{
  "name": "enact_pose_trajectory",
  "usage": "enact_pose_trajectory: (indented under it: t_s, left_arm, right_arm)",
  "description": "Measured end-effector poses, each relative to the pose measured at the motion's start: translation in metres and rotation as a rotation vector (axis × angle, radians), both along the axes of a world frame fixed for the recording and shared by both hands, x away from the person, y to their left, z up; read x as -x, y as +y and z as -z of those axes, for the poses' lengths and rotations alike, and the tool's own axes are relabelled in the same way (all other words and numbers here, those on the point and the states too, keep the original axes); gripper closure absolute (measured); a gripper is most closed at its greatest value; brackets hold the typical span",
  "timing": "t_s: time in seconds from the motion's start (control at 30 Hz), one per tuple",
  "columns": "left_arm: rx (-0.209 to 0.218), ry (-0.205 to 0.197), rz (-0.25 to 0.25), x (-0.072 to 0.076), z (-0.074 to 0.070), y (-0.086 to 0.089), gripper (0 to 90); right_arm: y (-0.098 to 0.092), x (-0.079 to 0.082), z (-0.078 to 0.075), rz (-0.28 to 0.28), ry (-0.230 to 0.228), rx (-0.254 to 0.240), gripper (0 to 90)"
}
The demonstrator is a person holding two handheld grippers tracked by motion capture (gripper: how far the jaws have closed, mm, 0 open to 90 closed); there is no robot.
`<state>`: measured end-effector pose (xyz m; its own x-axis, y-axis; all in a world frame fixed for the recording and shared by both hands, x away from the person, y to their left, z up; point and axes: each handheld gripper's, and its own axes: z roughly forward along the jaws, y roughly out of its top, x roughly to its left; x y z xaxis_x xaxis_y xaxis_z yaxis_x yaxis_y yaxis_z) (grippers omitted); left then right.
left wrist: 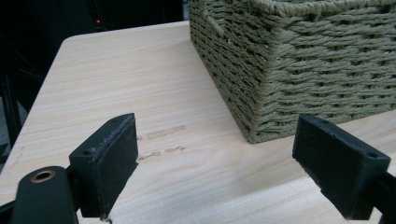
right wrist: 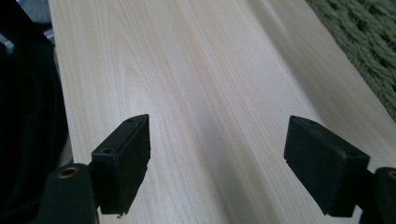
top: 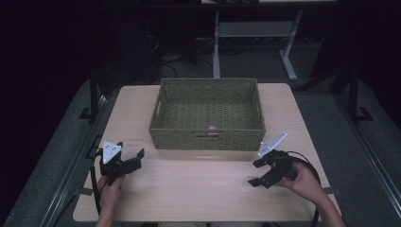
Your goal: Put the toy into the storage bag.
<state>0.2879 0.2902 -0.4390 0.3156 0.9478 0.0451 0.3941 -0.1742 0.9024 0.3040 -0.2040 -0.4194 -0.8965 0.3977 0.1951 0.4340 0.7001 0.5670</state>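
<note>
At far left of the high view, left gripper [top: 134, 158] in a hand, low over the bare wooden table [top: 198, 189], jaws spread wide and empty; same wide, empty gap in the left gripper view [left wrist: 215, 158], aimed at the near corner of the woven basket [left wrist: 299, 70], close to it but apart. Two faint smudges on the wood just ahead of the left-hand jaw. Further right, at table centre, the green basket [top: 206, 137] upright near the far edge, with a small pink object [top: 212, 127] lying on its floor against the near wall; too small to identify. At far right, right gripper [top: 257, 172] in the other hand, tilted over the near right part of the table, jaws likewise wide apart with nothing between them; plain wood beneath them in the right gripper view [right wrist: 217, 154], basket weave at the upper right corner. Judging by this: nothing loose on the tabletop, the one small item already inside the basket, both tools unloaded, so placing looks finished, or the retrieving not yet begun; impossible to tell which.
</note>
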Motion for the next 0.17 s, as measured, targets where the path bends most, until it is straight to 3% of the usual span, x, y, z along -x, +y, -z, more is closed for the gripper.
enact_pose_trajectory:
  t_s: [0.17]
  left_arm:
    - [-0.002,-0.007,-0.005,-0.001,0.000,-0.001,13.7]
  right_arm:
    - [-0.002,0.011,0.003,0.030,-0.025,0.012,21.3]
